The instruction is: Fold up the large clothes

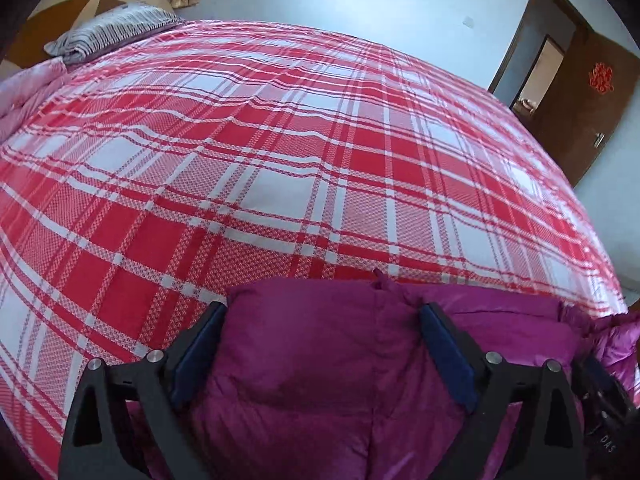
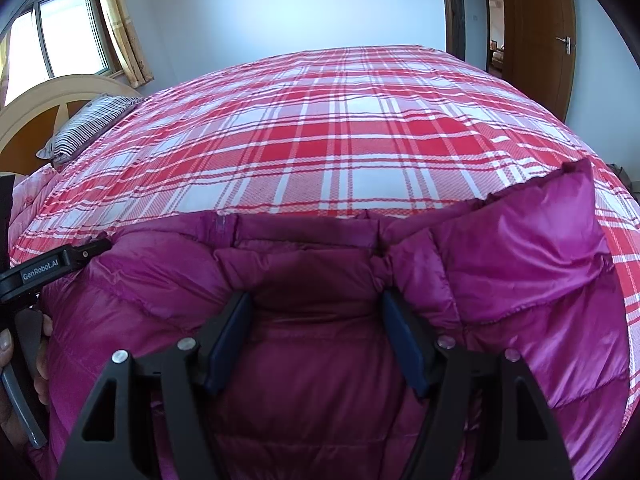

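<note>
A magenta puffer jacket (image 2: 328, 320) lay at the near edge of the red plaid bedspread (image 1: 280, 152). Both the left gripper (image 1: 322, 312) and the right gripper (image 2: 316, 300) hovered over it with fingers spread wide, gripping nothing. A striped pillow (image 1: 108, 32) sat at ten o'clock, a brown door (image 2: 536, 40) at two o'clock.

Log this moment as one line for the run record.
stage: fold not started | left gripper: open over jacket | right gripper: open over jacket | jacket: on plaid bedspread, near edge
</note>
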A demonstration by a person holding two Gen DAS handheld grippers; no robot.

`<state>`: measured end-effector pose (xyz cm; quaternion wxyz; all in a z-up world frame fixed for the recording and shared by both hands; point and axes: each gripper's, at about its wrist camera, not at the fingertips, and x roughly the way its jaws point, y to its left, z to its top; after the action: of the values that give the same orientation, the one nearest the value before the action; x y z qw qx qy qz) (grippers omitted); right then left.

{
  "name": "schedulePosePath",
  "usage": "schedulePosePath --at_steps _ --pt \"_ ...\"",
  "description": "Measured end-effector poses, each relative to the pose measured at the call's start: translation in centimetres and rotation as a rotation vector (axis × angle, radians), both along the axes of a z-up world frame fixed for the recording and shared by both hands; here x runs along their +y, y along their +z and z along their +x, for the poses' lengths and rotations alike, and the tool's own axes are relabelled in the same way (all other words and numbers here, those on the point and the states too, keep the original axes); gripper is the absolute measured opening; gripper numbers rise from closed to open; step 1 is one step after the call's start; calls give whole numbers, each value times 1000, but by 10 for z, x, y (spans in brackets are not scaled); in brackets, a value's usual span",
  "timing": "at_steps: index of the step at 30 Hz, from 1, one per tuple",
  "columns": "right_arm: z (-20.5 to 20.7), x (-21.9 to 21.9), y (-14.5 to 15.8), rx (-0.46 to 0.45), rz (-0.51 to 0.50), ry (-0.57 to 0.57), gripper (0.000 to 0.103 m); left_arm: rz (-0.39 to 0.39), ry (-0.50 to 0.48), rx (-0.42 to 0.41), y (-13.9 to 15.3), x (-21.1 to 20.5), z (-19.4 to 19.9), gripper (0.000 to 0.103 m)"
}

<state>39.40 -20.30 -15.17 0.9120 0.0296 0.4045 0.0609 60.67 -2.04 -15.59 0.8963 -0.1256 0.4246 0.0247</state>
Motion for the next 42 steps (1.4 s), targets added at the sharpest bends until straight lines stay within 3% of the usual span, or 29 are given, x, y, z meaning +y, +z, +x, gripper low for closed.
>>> schedulePosePath --at_steps 20,26,28,30,33,36,38,42 --pt "3 7 -4 17 -53 6 74 97 -1 53 3 -8 2 102" --pt "2 6 -4 11 -40 8 75 62 -102 -64 46 -38 -43 102" --pt "1 5 -3 8 -34 7 75 106 -165 -75 43 -62 -49 102" --pt "-1 4 -1 2 -27 5 74 209 -188 -46 25 -81 -44 102" --pt "-8 -6 9 -22 46 4 74 229 -188 -48 13 -84 -40 102" --pt "-20 -29 36 -117 141 -34 74 239 -190 -57 11 -85 -42 102" --pt "-22 -44 52 -180 144 -81 74 237 -190 -62 11 -84 -42 102" --pt "-5 -85 44 -118 144 -226 74 218 -194 -57 9 -84 -40 102"
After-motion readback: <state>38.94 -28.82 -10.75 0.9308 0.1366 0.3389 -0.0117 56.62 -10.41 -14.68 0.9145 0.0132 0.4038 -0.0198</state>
